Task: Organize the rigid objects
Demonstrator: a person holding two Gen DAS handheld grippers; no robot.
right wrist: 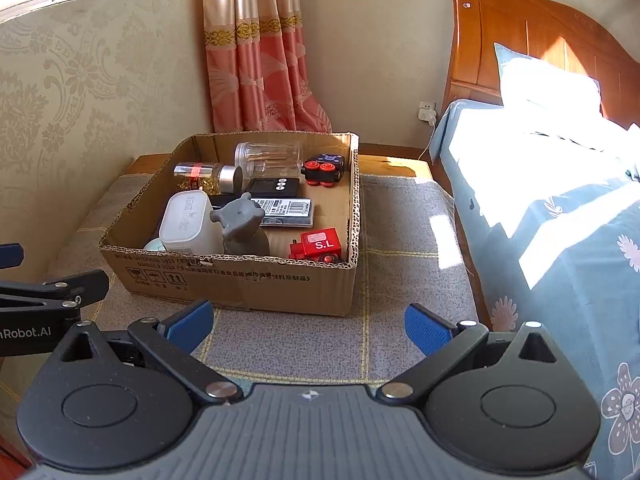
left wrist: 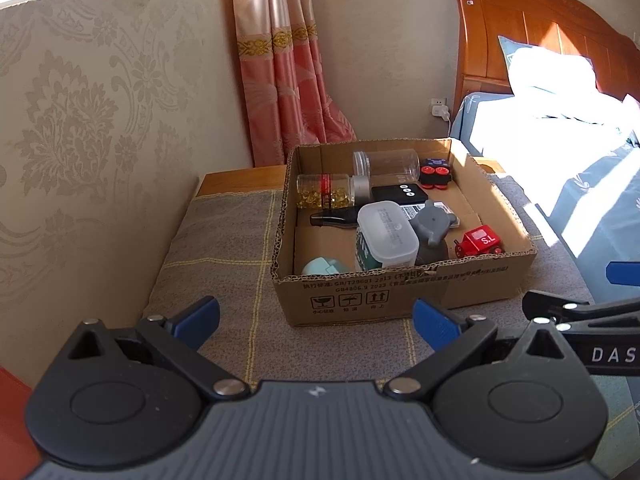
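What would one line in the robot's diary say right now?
left gripper: open, empty | right gripper: open, empty | cardboard box: full, on mat | nothing grasped yet

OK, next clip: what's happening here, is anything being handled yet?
Nothing is held yet. A person holds two sets of tongs, left and right, both open and empty, above the grey cloth in front of a cardboard box. The box already holds a clear jar, a capsule bottle, a white container, a grey figure and a red toy train.
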